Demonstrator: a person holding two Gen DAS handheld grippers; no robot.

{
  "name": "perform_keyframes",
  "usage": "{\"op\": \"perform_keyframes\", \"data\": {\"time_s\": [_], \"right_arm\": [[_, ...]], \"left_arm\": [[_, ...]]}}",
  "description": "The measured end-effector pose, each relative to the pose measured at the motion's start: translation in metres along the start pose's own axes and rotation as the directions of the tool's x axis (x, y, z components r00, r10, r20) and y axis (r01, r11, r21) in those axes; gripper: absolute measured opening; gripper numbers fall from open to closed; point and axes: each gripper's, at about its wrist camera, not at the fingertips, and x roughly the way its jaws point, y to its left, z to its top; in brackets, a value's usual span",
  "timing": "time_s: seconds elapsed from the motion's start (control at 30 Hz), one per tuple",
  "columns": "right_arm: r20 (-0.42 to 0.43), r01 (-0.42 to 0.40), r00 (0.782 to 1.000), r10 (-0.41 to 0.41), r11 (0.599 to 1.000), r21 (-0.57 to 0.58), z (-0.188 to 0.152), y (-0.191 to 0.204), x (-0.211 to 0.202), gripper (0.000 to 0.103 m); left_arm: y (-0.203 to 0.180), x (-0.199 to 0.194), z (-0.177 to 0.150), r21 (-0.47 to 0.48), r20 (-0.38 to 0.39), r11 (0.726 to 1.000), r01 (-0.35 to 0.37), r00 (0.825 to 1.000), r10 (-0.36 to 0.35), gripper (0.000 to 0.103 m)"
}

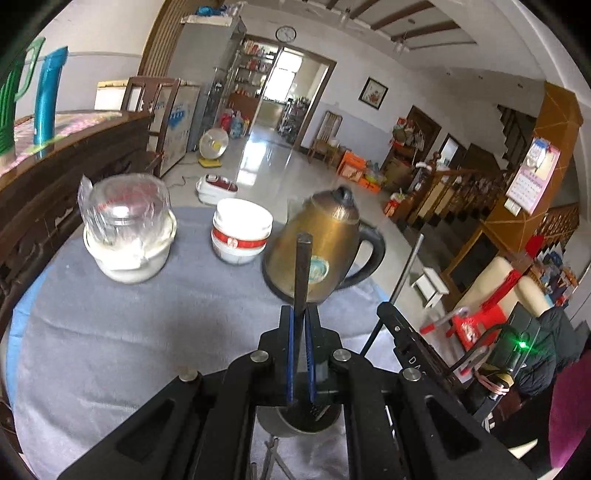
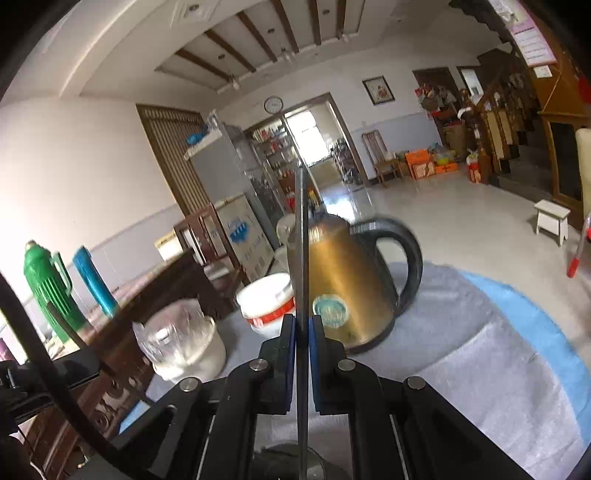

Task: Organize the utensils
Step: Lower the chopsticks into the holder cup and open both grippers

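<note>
Left utensil: we see a dark flat handle (image 1: 303,271) clamped between the left gripper (image 1: 300,314) pads, standing up past the fingertips in front of the kettle.
Right utensil: a thin grey blade-like strip (image 2: 302,258), seen edge-on, runs upright through the right gripper (image 2: 303,325), whose jaws are clenched on it; we cannot tell what kind of utensil it is.
Holder: below the left gripper we make out a dark round cup (image 1: 299,421) on the cloth, directly under the held handle.
Surface: we see a round table under a grey cloth (image 1: 110,332), a blue edge (image 2: 524,310) showing.
On it: a brass-coloured kettle (image 1: 325,243), a white jar with a red band (image 1: 240,232), a plastic-wrapped glass jar (image 1: 125,221).
Room: tiled floor (image 1: 266,162), wall clock (image 1: 285,33), wooden staircase (image 1: 461,184), green flask (image 2: 51,291) and blue flask (image 2: 94,280) on a side table.
</note>
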Motion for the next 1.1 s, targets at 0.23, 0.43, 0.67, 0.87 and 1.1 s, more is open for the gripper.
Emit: {"op": "perform_keyframes", "data": {"time_s": [0.23,0.43,0.67,0.87,1.1], "right_arm": [[-0.06,0.021,0.998,-0.021,1.0,-0.011,-0.029,-0.006,0.01,0.008],[-0.096,0.022,0.995,-0.024,1.0,-0.02,-0.038,-0.006,0.011,0.008],[-0.142,0.027,0.989,-0.028,1.0,-0.007,-0.042,-0.008,0.014,0.01],[-0.148,0.049,0.988,-0.049,0.999,-0.004,-0.046,-0.01,0.003,0.039],[-0.11,0.067,0.992,-0.067,0.998,0.0,-0.042,-0.012,-0.032,0.074]], "left_arm": [[0.005,0.012,-0.014,0.006,-0.048,1.0,-0.015,0.999,0.015,0.006],[0.011,0.013,-0.017,-0.005,-0.081,1.0,0.004,0.997,-0.005,0.006],[0.015,0.014,-0.02,-0.022,-0.115,1.0,0.014,0.993,-0.016,0.006],[0.021,0.004,-0.021,-0.046,-0.104,0.999,0.009,0.994,-0.014,0.008],[0.035,-0.034,-0.03,-0.055,-0.07,0.998,-0.002,0.998,-0.002,0.046]]}}
